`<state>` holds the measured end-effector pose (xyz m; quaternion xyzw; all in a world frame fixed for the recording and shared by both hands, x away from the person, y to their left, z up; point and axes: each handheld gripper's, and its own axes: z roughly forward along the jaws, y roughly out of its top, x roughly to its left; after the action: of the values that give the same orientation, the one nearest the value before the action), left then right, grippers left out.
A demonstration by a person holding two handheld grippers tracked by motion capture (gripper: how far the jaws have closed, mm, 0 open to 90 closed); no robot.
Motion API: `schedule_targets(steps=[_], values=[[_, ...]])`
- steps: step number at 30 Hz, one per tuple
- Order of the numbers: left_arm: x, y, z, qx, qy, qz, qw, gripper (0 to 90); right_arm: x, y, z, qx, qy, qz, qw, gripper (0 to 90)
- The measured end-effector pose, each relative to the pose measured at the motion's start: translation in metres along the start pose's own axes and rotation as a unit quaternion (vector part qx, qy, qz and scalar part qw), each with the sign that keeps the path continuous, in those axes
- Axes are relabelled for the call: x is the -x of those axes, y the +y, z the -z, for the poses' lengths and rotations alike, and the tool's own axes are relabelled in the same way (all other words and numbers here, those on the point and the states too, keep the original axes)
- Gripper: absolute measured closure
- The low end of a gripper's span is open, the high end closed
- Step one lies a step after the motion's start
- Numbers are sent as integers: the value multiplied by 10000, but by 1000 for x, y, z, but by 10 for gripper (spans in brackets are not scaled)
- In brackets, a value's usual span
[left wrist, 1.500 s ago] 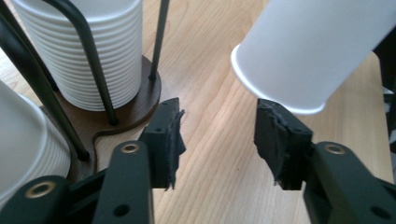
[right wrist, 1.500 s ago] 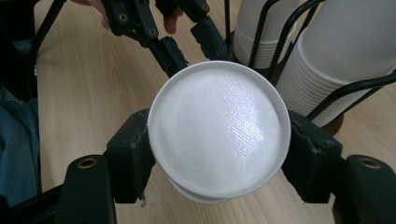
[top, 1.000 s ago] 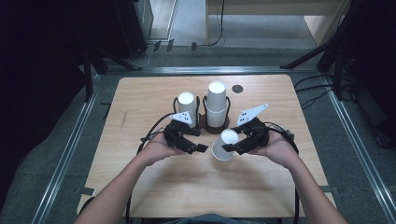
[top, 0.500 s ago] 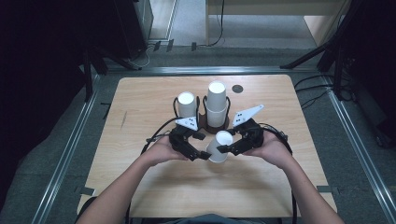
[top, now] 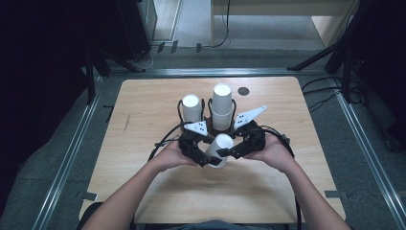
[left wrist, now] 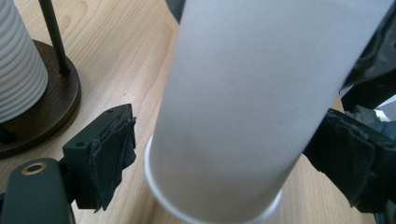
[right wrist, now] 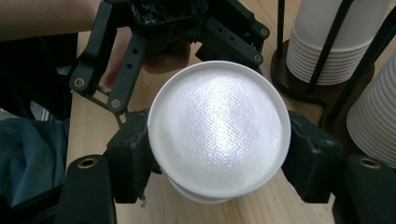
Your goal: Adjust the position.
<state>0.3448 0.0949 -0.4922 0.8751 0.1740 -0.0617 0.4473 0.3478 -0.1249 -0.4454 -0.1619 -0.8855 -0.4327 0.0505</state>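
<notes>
A white paper cup point(top: 221, 144) is held tilted just above the table, in front of the two cup stands. My right gripper point(top: 231, 151) is shut on it; in the right gripper view the cup's base point(right wrist: 219, 126) faces the camera with a pad pressed on each side of my right gripper point(right wrist: 219, 156). My left gripper point(top: 209, 156) comes in from the other side. In the left gripper view the cup's wall point(left wrist: 252, 107) stands between the jaws of my left gripper point(left wrist: 233, 158), with a small gap at the left pad point(left wrist: 114, 158), so it is open.
Two stacks of upturned white cups, a short one point(top: 191, 107) and a tall one point(top: 222, 103), stand in dark wire holders just behind the grippers. The ribbed stack point(left wrist: 18, 60) on its wooden base point(left wrist: 51, 112) is close by. A small black disc point(top: 243, 90) lies farther back.
Both hands have drawn together. The right gripper carried the cup a little to the left, and the left gripper moved right until its jaws straddle the cup.
</notes>
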Motion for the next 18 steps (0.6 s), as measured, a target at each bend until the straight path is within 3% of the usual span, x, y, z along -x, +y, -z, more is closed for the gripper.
schedule_targets(steps=[6,9,10,15,18], values=[[0,-1,0,-7,22,-75,10000,137,0,3,2,153,73,-58,9998,328],[1,-1,2,75,6,-215,9997,194,1,2,5,215,64,-120,9997,330],[3,0,3,68,48,-315,9995,249,2,2,5,206,33,-159,9997,332],[1,2,2,-128,-64,-202,9997,287,5,0,5,129,66,-247,9996,320],[0,4,3,-196,-99,-138,9997,293,4,-1,5,100,-98,-102,9998,233]])
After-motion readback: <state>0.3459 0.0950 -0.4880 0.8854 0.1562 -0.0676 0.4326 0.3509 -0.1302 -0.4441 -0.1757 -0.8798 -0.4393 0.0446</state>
